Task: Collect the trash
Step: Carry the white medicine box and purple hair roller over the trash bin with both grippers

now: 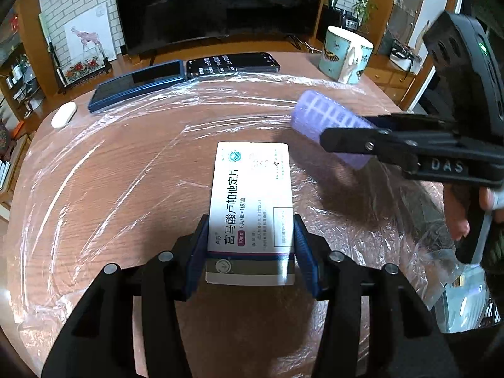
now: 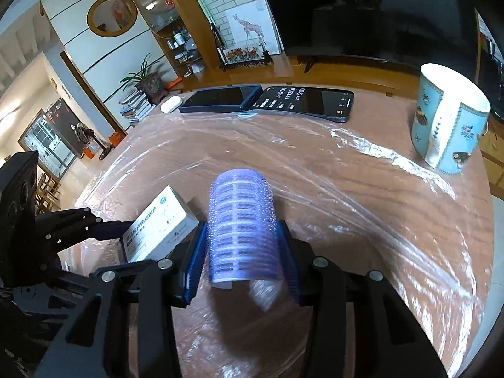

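Note:
My left gripper [image 1: 250,249] is shut on a white medicine box [image 1: 252,195] with blue Chinese print, held just above the plastic-wrapped table. The box also shows in the right wrist view [image 2: 157,223] at the left. My right gripper [image 2: 241,258] is shut on a purple hair roller [image 2: 241,223], a ribbed cylinder. In the left wrist view the roller [image 1: 327,119] sits in the right gripper [image 1: 346,135], which comes in from the right, just right of the box.
The round wooden table [image 1: 110,173] is covered in clear plastic film. At its far edge lie a blue-cased phone [image 1: 138,85], a black phone [image 1: 233,61], a white earbud case [image 1: 64,115] and a blue-and-white mug [image 1: 345,55]. A TV stands behind.

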